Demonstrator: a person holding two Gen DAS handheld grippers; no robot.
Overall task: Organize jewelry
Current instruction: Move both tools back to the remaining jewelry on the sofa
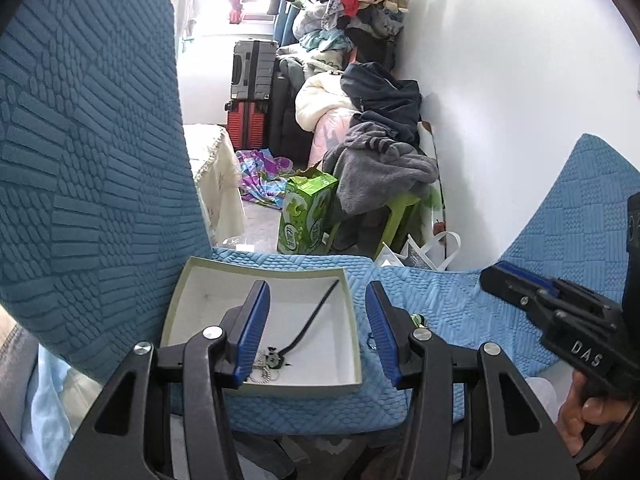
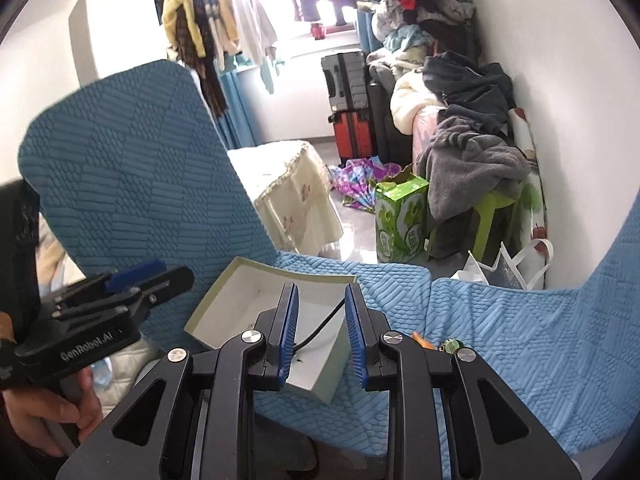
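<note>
Box (image 1: 352,336): shallow, white inside, green walls, on the blue seat cover (image 1: 440,304) of a chair.
Jewelry: a silver chain (image 1: 262,374) with a small green charm (image 1: 274,360) lies in the near part of the box; a black cord (image 1: 316,314) runs from it toward the far corner.
Outside the box: a green piece (image 2: 450,346) and an orange one (image 2: 422,339) lie on the seat, just right of the box.
Left hand-held gripper (image 1: 318,334): spread, nothing between the pads, above the box.
Right hand-held gripper (image 2: 322,330): narrow gap, pinching nothing, above the box.
Behind: green carton (image 2: 400,216) on the floor.
</note>
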